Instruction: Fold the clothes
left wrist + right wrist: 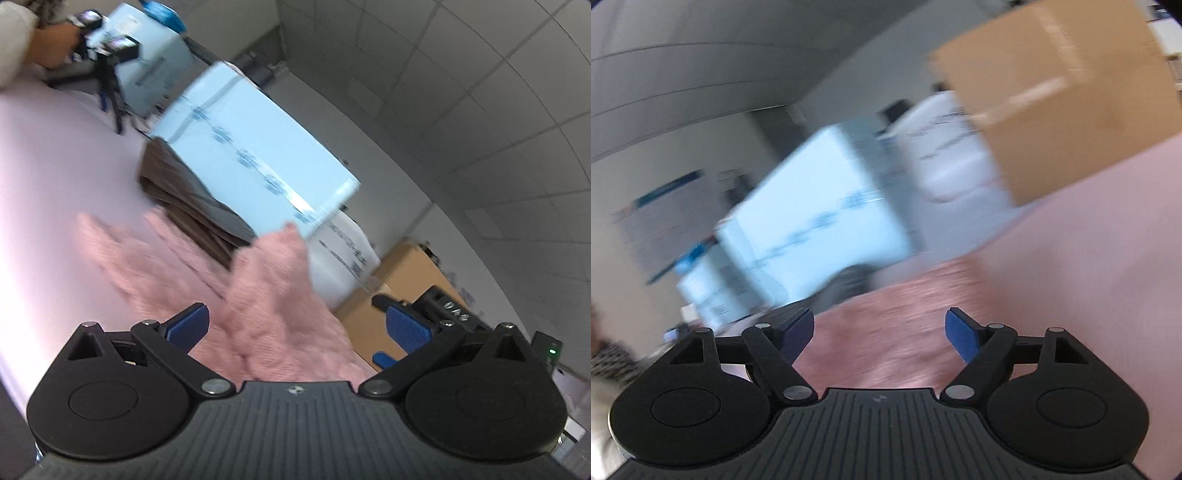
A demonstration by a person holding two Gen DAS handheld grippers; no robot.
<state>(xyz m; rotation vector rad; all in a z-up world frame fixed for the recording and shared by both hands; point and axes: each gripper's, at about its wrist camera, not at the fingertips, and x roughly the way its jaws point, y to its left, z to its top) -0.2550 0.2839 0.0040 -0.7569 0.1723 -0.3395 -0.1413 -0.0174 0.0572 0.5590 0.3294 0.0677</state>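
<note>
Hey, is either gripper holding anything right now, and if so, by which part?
Nothing is held. The left gripper and right gripper are both open, with the pink sweater loose between their fingers.

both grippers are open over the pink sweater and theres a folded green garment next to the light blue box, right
Not quite: the folded garment beside the light blue box is brown, not green, as the left wrist view shows. The rest holds: the left gripper and right gripper are both open over the pink sweater.
</note>
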